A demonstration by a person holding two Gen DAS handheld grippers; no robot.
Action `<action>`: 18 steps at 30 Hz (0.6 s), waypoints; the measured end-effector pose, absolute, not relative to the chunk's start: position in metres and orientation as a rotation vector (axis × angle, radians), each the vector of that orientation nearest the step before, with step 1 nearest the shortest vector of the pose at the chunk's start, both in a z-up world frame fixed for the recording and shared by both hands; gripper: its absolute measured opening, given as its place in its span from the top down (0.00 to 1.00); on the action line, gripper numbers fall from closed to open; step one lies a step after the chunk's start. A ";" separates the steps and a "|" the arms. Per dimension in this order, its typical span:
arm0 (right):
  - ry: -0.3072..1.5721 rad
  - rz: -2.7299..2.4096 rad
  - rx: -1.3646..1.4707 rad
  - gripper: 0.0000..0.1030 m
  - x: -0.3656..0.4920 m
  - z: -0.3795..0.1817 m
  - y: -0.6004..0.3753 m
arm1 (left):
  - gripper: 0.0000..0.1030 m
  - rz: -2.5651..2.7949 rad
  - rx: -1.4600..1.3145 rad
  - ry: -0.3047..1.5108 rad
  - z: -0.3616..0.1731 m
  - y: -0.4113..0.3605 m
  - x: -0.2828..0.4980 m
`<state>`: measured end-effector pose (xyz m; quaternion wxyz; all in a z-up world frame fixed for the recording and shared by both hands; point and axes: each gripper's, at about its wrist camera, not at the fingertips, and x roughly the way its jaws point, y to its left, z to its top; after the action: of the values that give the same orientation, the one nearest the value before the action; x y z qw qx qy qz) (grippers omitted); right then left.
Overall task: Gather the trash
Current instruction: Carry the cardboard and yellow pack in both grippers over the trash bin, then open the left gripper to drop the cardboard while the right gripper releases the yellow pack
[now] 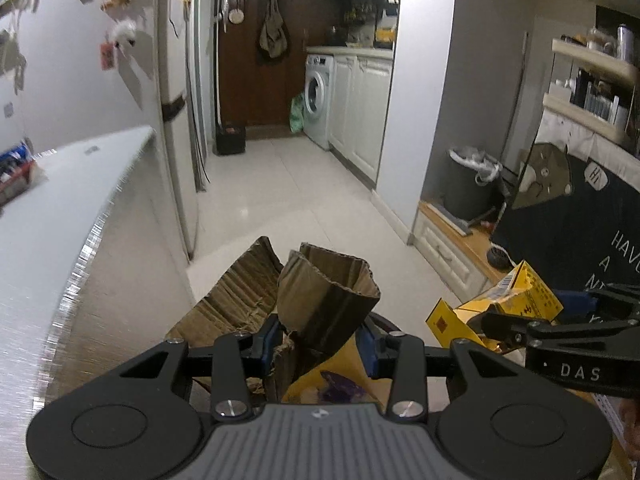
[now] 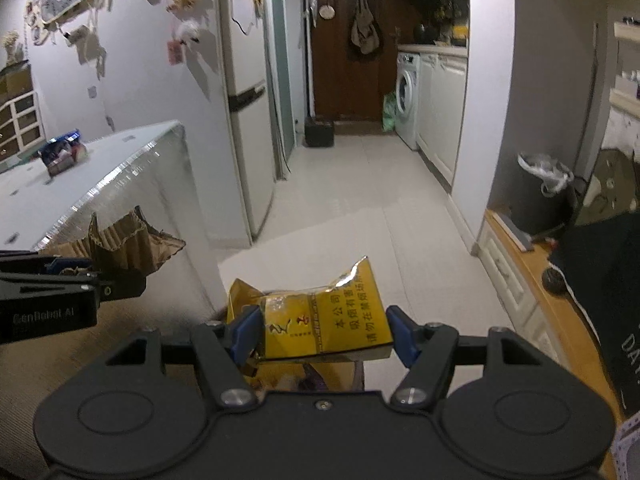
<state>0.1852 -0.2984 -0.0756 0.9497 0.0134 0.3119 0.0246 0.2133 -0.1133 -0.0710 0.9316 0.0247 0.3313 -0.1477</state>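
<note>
Two grippers carry trash. Left gripper clamps torn brown corrugated cardboard; right gripper clamps a crumpled yellow carton. Dark lined bin sits at two o'clock. Loosely pinched, either piece might slip.

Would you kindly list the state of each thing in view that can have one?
Left gripper: shut on cardboard.
Cardboard: crumpled, torn, held up.
Right gripper: shut on yellow box.
Yellow box: crushed, torn open, held up.
Bin: open, lined with a bag.
Washer: door shut.
Fridge: doors shut.
</note>
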 end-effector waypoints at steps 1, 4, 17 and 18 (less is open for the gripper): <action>0.648 0.045 0.030 0.34 0.187 -0.081 -0.302 | 0.60 -0.305 0.049 0.692 -0.076 -0.117 0.217; 0.683 0.038 0.034 0.34 0.193 -0.095 -0.310 | 0.60 -0.309 0.046 0.741 -0.096 -0.125 0.230; 0.863 0.098 -0.033 0.34 0.240 -0.154 -0.306 | 0.60 -0.292 -0.022 0.967 -0.182 -0.129 0.287; 0.877 0.106 -0.042 0.34 0.245 -0.158 -0.304 | 0.60 -0.291 -0.029 0.980 -0.186 -0.127 0.291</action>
<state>0.2451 -0.3044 -0.1581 0.9039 -0.0202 0.4242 0.0515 0.2909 -0.1272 -0.1864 0.8721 -0.0136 0.4688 -0.1393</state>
